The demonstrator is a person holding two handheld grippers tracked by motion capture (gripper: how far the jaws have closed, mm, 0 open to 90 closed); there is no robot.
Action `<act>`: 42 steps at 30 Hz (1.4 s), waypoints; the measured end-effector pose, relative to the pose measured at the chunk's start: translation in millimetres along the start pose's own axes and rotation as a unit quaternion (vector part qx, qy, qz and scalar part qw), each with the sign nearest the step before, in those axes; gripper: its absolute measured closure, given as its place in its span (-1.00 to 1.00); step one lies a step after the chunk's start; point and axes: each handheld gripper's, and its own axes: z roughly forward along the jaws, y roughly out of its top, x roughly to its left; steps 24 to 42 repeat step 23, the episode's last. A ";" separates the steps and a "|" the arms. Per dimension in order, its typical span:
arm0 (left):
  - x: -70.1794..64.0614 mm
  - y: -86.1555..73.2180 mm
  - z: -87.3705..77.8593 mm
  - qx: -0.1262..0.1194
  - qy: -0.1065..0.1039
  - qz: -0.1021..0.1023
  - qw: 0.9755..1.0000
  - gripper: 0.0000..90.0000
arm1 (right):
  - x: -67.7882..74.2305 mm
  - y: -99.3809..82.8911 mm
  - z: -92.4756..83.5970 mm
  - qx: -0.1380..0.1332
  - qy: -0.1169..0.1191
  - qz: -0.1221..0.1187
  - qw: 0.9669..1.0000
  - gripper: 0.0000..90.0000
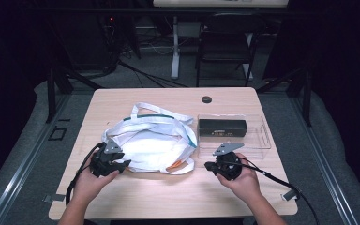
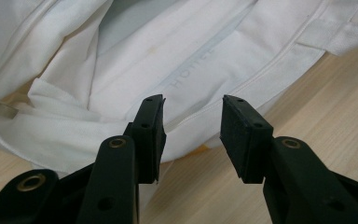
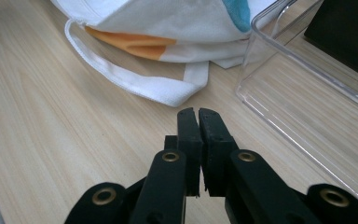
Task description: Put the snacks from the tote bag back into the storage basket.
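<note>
At the white bag's (image 2: 121, 70) edge — left gripper (image 2: 192, 126), apparently agape.

white bag (image 1: 152, 143): 1 | clear tray (image 1: 262, 143): 1 | black box (image 1: 222, 126): 1 | claws: 2

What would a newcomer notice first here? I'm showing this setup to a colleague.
A crumpled white tote bag fills the middle of the wooden table. To its right, a clear plastic tray holds a black box. The left gripper is open at the bag's edge.

Bag (image 2: 121, 70) print too faint to read, black box (image 3: 349, 32) cut off by frame edge in right gripper view.
</note>
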 end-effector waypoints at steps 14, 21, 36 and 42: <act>-3.5 1.8 0.5 -0.006 -0.013 0.003 1.000 0.30 | 1.6 -3.5 8.2 0.013 -0.002 -0.006 1.000 0.92; -1.6 1.1 0.8 -0.007 -0.012 0.000 1.000 0.30 | 2.4 -4.9 11.9 0.012 -0.005 -0.013 1.000 0.76; -1.5 1.2 1.0 -0.007 -0.011 -0.001 1.000 0.30 | 2.8 -5.5 13.3 0.007 -0.011 -0.020 1.000 0.70; -1.5 1.2 1.0 -0.007 -0.011 -0.001 1.000 0.30 | 2.8 -5.5 13.3 0.007 -0.011 -0.020 1.000 0.70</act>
